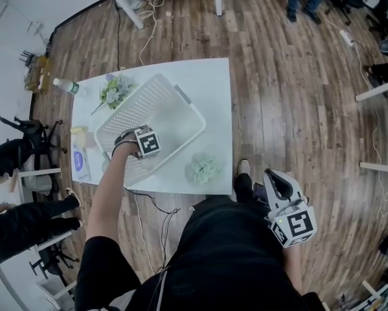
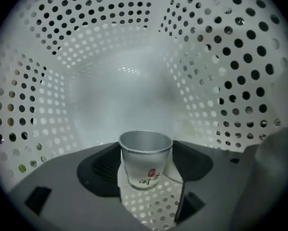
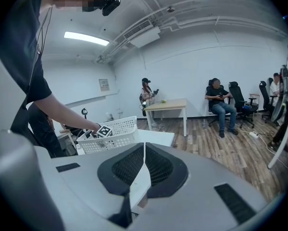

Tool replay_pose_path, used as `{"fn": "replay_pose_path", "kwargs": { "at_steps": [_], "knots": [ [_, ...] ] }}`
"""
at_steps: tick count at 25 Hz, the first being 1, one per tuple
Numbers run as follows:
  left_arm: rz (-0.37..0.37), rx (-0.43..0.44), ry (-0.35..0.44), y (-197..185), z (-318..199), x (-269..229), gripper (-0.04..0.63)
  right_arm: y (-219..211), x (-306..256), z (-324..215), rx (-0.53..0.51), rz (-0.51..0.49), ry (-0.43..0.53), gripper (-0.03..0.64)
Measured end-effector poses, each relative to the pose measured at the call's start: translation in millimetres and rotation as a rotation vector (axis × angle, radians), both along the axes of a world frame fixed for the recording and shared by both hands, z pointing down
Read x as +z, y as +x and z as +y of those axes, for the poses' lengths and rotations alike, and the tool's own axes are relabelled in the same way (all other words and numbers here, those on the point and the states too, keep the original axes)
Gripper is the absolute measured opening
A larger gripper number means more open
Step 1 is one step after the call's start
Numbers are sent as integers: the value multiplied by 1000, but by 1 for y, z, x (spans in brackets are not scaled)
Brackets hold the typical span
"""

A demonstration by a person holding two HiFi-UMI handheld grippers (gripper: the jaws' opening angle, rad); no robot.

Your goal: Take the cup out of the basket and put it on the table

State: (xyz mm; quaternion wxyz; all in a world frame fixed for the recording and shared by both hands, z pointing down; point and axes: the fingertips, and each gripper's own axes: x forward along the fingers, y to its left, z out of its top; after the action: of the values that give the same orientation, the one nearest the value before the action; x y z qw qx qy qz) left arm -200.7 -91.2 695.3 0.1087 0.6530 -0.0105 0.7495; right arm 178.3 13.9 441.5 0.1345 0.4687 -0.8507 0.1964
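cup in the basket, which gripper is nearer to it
Left. The left gripper is down inside the basket with the cup standing between its open jaws. The right gripper, jaws shut and empty, hangs off the table's near edge beside the person.

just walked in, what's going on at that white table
A person holds a gripper in each hand. The left gripper reaches down into the white basket on the table, with its jaws wide on either side of a small cup. As far as I can tell it is not clamped yet, and the cup is not out yet. The right gripper is held off to the side, jaws together and empty.
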Motion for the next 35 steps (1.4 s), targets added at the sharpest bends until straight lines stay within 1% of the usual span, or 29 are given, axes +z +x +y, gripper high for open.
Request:
{"fn": "replay_pose_path", "kwargs": {
  "at_steps": [2, 6, 11, 14, 16, 20, 25, 29, 32, 35],
  "knots": [
    [8, 1, 5, 2, -2, 1, 337, 1, -1, 0, 3, 1, 1, 26],
    [81, -69, 47, 13, -13, -7, 325, 2, -1, -1, -7, -3, 6, 26],
    [146, -144, 165, 16, -29, -42, 324, -7, -6, -3, -45, -19, 20, 26],
    [221, -207, 233, 22, -36, -70, 324, -13, -7, -8, -84, -33, 32, 26],
    [288, -245, 287, 31, -40, -91, 323, -17, -6, -11, -115, -42, 41, 26],
    [399, -328, 409, 42, -43, -145, 324, -27, -10, -17, -183, -62, 58, 26],
    [538, -411, 564, 52, -27, -207, 322, -41, -12, -19, -275, -83, 69, 26],
    [631, -526, 700, 41, -13, -251, 323, -55, -15, -24, -348, -93, 68, 26],
    [710, -625, 782, 28, 1, -278, 322, -65, -14, -28, -401, -96, 63, 26],
    [783, -730, 860, 7, 20, -301, 322, -77, -13, -30, -448, -93, 59, 26]
  ]
}}
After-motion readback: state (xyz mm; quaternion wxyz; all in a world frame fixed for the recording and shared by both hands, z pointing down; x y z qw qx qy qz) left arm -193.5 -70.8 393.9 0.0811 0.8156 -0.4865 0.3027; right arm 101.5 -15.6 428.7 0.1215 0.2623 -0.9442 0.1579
